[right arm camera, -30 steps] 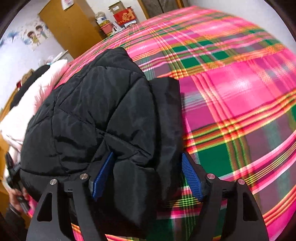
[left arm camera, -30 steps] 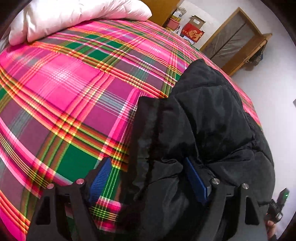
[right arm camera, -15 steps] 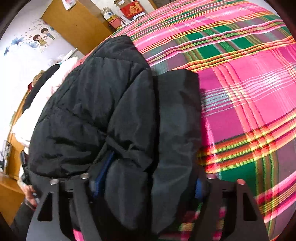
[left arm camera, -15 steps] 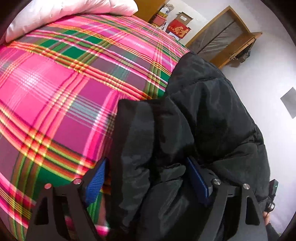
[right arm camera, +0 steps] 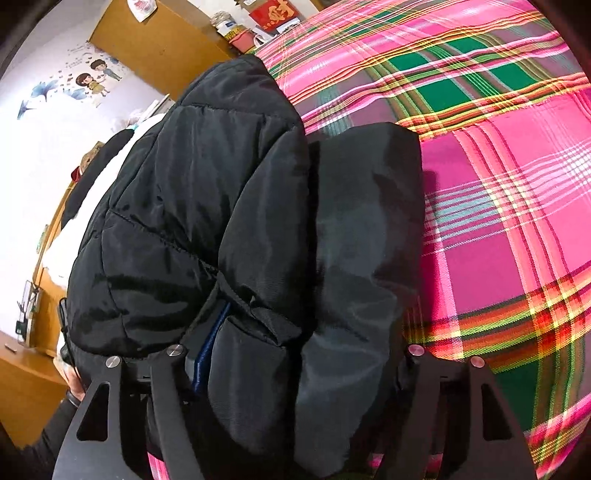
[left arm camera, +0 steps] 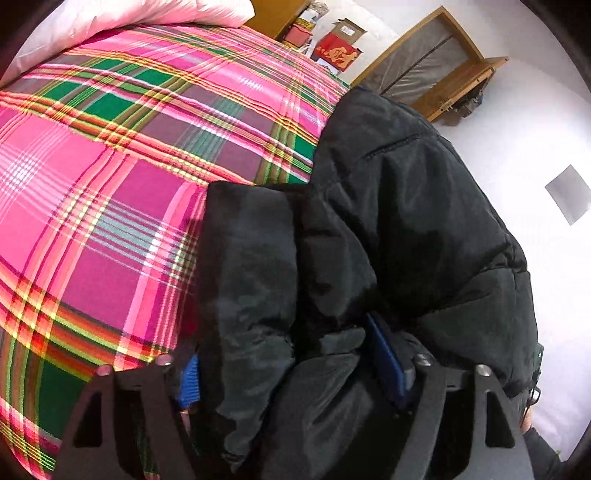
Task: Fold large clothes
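Here the left tongs [left arm camera: 291,373] are seen closed on a thick bunch of the black puffer jacket [left arm camera: 399,229], whose padding fills the gap between the blue pads [left arm camera: 386,356]; their jaws have just been closing. The right tongs [right arm camera: 295,354] are likewise clamped on a fold of the same black puffer jacket [right arm camera: 207,206], one blue pad [right arm camera: 208,343] being pressed into the fabric while the other is hidden behind it; these jaws too have just been closing.

The jacket is laid in a bulky, folded heap on the bed, over the pink, green and yellow plaid bedspread [left arm camera: 110,177]. In the left wrist view it is found along the right side of the bedspread, at the bed's edge, with bare white floor [left arm camera: 546,147] beyond it. A wide stretch of the plaid bedspread [right arm camera: 517,206] is left uncovered beside the jacket in the right wrist view.

At the far end of the bed a pale pink pillow [left arm camera: 122,18] is seen. Beyond it a wooden cabinet [right arm camera: 159,40], a red box with a gold character [left arm camera: 338,55] and a wooden-framed door [left arm camera: 428,70] are ranged along the white wall. A cartoon wall sticker [right arm camera: 88,79] is fixed beside the cabinet. Part of a person's hand [right arm camera: 72,384] is glimpsed at the lower left of the right wrist view.
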### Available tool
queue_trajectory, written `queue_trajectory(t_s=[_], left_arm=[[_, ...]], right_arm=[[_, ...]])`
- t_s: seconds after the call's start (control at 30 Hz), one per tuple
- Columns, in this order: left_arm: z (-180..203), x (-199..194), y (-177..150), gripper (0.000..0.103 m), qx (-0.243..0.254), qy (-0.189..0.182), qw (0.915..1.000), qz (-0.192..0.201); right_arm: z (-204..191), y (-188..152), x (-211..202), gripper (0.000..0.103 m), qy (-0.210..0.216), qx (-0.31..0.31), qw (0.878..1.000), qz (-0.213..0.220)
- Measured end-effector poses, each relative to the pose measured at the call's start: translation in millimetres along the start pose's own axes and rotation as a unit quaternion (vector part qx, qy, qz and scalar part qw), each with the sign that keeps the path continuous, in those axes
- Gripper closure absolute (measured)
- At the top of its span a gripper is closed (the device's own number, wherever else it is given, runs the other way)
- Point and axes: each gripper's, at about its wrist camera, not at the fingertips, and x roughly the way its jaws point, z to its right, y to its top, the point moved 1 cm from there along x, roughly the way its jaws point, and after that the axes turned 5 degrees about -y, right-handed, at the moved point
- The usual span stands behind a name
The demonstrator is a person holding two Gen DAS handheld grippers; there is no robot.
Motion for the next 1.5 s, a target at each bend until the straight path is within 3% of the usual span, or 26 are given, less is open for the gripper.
queue_trajectory(t_s=[0.13,0.23,0.5,0.83,1.07,1.5], left_arm=[[19.9,-4.0,-1.2,0.062,0.017,0.028,0.9994,0.005],[39.4,-17.1,-0.1,0.072,0.039,0.06,0.9973,0.016],[90.7,-84.1,-8.3,0.076,0.094,0.069,0.9913,0.062],[135.9,-146.5,0.3,0.077,0.121,0.053,0.986,0.102],[123.7,-170.0,18.4,0.077,0.122,0.058,0.984,0.117],[34.5,-177.7,70.3,0.076,0.107,0.094,0.9818,0.125]], right_arm=[[-16.8,-3.8,-10.5,0.067,-0.015,-0.008,1.0,0.009],[-31.5,-3.0,-25.1,0.076,-0.03,-0.018,0.999,0.021],[-60.1,-8.2,-92.8,0.079,-0.01,-0.048,0.997,0.066],[-87.4,-13.8,-133.2,0.079,0.018,-0.054,0.994,0.093],[-114.0,-4.0,-122.6,0.079,0.028,-0.061,0.993,0.098],[-171.6,14.2,-25.3,0.079,0.049,-0.076,0.994,0.068]])
